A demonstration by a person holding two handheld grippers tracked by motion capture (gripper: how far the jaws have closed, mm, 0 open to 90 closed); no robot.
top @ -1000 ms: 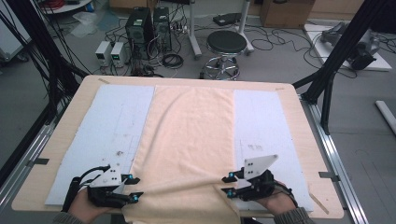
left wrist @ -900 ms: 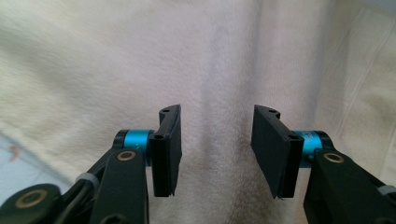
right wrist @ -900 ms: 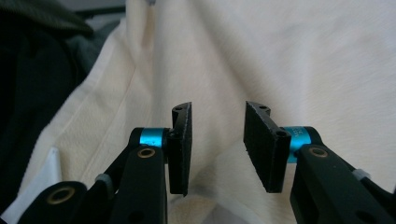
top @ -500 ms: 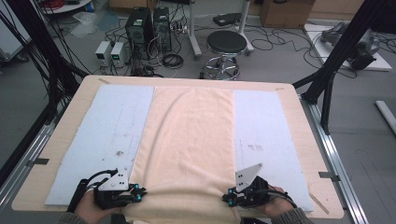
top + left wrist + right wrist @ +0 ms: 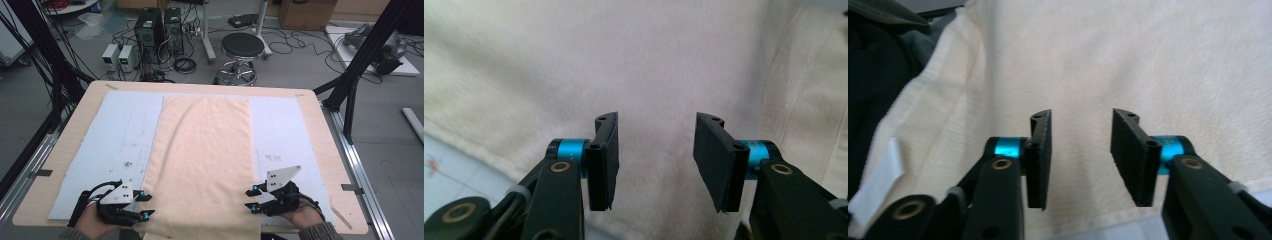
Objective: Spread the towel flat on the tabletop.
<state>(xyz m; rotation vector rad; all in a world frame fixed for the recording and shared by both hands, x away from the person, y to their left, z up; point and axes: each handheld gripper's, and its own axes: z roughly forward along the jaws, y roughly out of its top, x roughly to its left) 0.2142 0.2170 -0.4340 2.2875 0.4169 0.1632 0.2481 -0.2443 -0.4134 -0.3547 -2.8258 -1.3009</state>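
Towel [image 5: 202,165] between the two sets of fingers: plain cream-peach, no pattern, paler ribbed hem at the near end. Left gripper [image 5: 142,205] and right gripper [image 5: 251,198]: black jaws, cyan collars, brass pivots. Mat [image 5: 125,135] outboard of the fingers: pale blue-grey with dark specks; table [image 5: 330,150] rim light wood.

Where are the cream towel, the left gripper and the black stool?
cream towel [image 5: 205,155], high view, middle of the cloth.
left gripper [image 5: 145,206], high view, midway between its jaw tips.
black stool [image 5: 242,45], high view, seat top.
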